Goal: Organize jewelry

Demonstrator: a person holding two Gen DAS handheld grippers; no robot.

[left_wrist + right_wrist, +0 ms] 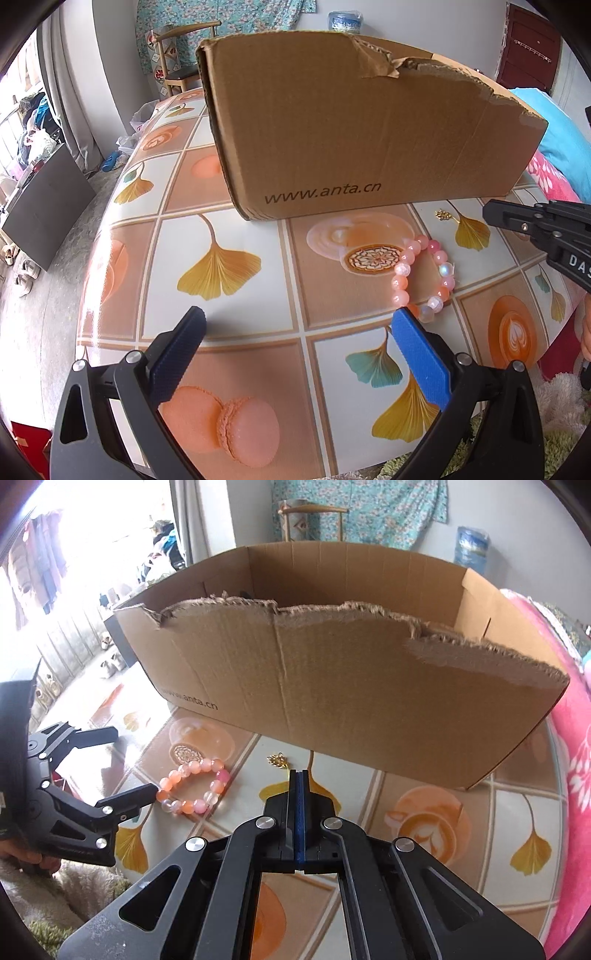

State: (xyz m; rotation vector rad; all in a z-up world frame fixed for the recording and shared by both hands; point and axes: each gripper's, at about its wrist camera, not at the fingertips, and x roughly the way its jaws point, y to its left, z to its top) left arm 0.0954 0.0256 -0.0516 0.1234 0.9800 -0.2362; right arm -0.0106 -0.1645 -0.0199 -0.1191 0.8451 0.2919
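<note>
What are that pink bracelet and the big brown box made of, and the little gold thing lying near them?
Bead bracelet: glossy, partly translucent round beads, probably glass or polished stone; they catch highlights. Cardboard box: matte corrugated cardboard, its torn top edge showing fuzzy fibres. Gold trinket: shiny, likely gold-coloured metal, too small to be sure.

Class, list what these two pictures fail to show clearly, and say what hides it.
- Box floor: both views, blocked by its torn front wall.
- Gold trinket: too small in either view to identify; whether the shut right gripper pinches its thin chain is unclear.
- Bracelet near edge: left view, behind the left gripper's blue pad.
</note>
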